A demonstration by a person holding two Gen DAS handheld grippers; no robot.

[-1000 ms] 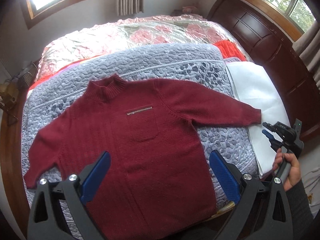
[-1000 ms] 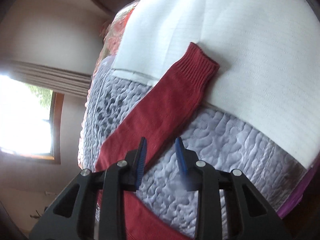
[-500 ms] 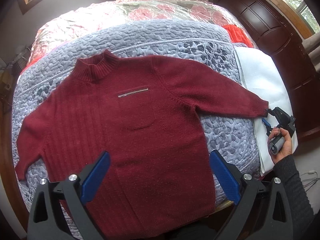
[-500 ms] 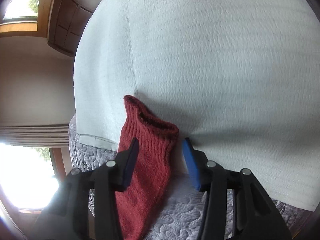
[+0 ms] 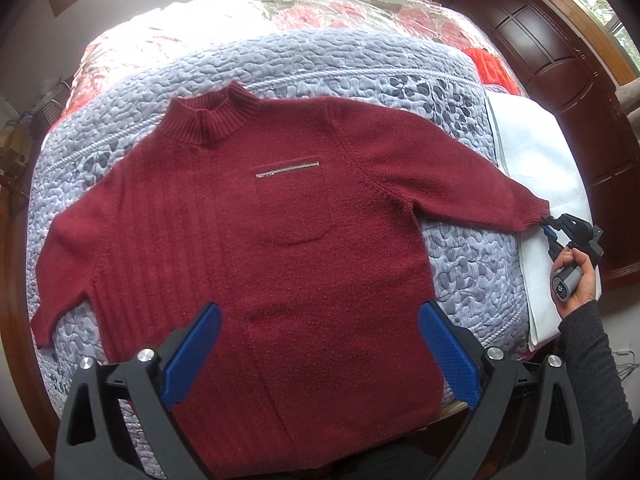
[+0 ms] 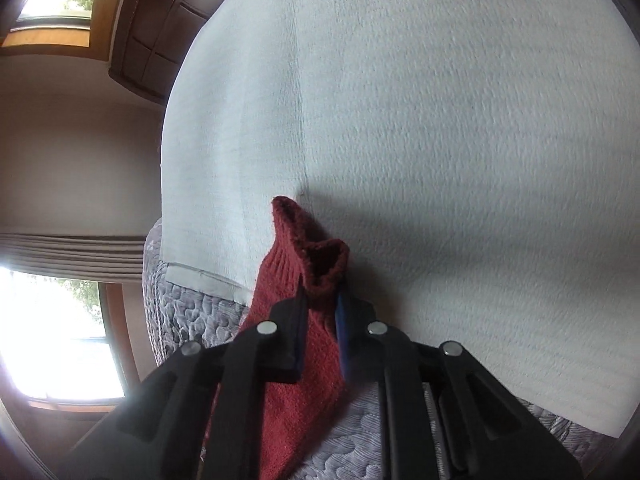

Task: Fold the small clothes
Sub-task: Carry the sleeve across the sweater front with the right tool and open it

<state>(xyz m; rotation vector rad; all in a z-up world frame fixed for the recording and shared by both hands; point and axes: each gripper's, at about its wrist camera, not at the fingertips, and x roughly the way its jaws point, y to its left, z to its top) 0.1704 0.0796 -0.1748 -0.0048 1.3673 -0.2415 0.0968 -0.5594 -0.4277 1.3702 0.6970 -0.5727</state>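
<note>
**Right tool clamped on the sweater cuff**

The dark red sweater (image 5: 256, 264) lies flat and face up on the bed, on a grey quilted cover (image 5: 340, 60), with its collar toward the far side and its hem toward the near edge. Both sleeves are spread out to the sides. A chest pocket (image 5: 294, 204) with a thin silver strip along its top sits near the middle of the front.

The cuff (image 6: 316, 264) of the sleeve on the right side reaches onto a white cloth (image 6: 440, 120) that lies beside the quilted cover. The right tool (image 6: 322, 308) is closed on this cuff: its two blue-padded fingers press the knit from either side, and the ribbed end bunches up just past the tips. In the left wrist view the same tool (image 5: 550, 232) meets the sleeve end, held by a hand (image 5: 578, 280) in a dark sleeve.

The left tool (image 5: 316, 356) hangs above the lower part of the sweater with its blue pads (image 5: 192, 356) wide apart, holding nothing.

Farther back on the bed lies a flowered pink blanket (image 5: 320, 4) under clear plastic, and a red knitted piece (image 5: 490, 68) shows beside the white cloth. A dark wooden headboard (image 5: 560, 80) stands along the right.
</note>
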